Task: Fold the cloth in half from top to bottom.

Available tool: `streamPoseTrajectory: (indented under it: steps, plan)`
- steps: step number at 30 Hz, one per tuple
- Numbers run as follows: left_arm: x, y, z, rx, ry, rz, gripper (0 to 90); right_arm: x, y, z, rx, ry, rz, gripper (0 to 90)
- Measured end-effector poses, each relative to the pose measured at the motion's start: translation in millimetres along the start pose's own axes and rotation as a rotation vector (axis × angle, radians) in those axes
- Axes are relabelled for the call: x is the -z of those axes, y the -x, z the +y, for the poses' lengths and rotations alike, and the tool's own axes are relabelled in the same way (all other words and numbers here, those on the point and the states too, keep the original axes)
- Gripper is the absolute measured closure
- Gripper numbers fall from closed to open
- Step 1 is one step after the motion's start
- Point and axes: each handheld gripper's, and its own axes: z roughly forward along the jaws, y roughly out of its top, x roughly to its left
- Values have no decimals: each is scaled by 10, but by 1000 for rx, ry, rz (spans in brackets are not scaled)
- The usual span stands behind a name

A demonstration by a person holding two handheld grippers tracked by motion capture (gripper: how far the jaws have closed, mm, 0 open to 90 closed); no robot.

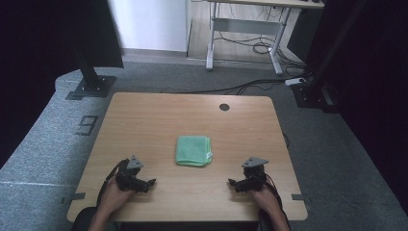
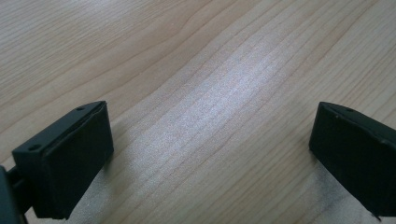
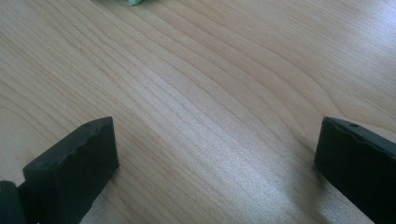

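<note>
High view: we hold the left gripper [image 1: 150, 182] and the right gripper [image 1: 231, 182] low at the near edge of the wooden table [image 1: 144, 120], both with jaws spread wide and empty. Ahead of them, between the two, lies the folded green cloth [image 1: 193, 150], untouched.

Light wooden table [image 1: 144, 120] with a folded green cloth [image 1: 193, 150] flat near its middle.
</note>
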Motion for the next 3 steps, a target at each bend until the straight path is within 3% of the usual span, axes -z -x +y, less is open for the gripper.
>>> streamPoseTrajectory:
  steps: [3]
  plan:
    - [-1,3,2,2,0,2,0,0,0,-1,0,0,0,0]
